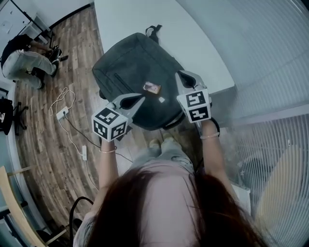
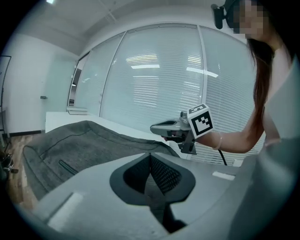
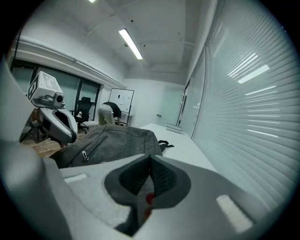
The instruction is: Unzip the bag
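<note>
A dark grey backpack (image 1: 130, 67) lies flat on the white table (image 1: 145, 14), its near end hanging over the table's edge. A front-pocket zipper (image 1: 118, 79) runs along its left side, and its pull (image 3: 85, 154) shows in the right gripper view. A small pinkish tag (image 1: 152, 88) sits near the bag's near end. My left gripper (image 1: 141, 100) points at the bag beside that tag, its jaws shut tip to tip (image 2: 150, 157) with nothing visible between them. My right gripper (image 1: 178, 73) hovers over the bag's right edge, jaws shut (image 3: 150, 158).
A person (image 1: 24, 60) crouches on the wooden floor at the far left. Cables and a power strip (image 1: 63, 113) lie on the floor left of the table. A glass wall with blinds (image 1: 270, 58) runs along the right. The bag's strap (image 1: 153, 31) lies at its far end.
</note>
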